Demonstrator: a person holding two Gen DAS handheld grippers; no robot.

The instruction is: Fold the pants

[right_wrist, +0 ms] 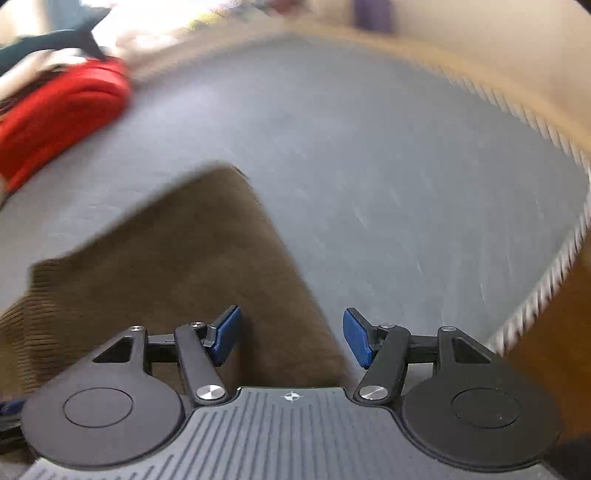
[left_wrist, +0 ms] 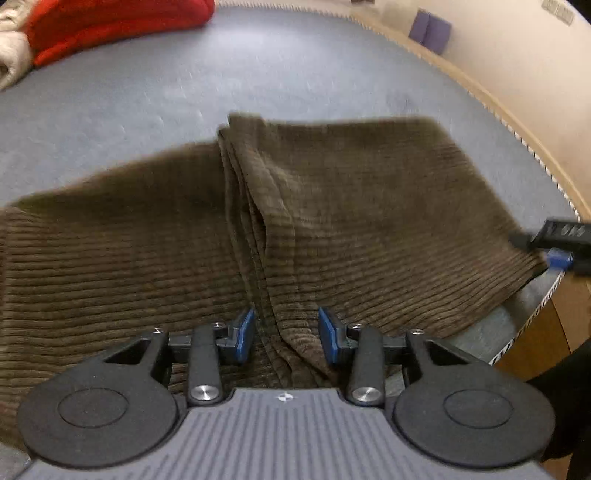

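- One pair of brown corduroy pants (left_wrist: pixel 332 206) lies spread on the grey bench (left_wrist: pixel 258 74), partly folded, with a bunched ridge of cloth running down the middle toward the near edge.
- Two tongs are in view. The left tongs (left_wrist: pixel 286 334) hang over that ridge with the blue pads (left_wrist: pixel 245 334) spread apart; cloth lies between them, not pinched.
- The right tongs (right_wrist: pixel 291 336) are spread wider, over the right edge of the pants, holding nothing. In the left view they show at the pants' right corner (left_wrist: pixel 554 243).
- One red bundle of cloth (left_wrist: pixel 110 26) sits at the far left of the bench, with a pale cloth (left_wrist: pixel 11 55) beside it.
- Two purple blocks (left_wrist: pixel 430 29) stand against the wall behind the bench.
- No containers show.
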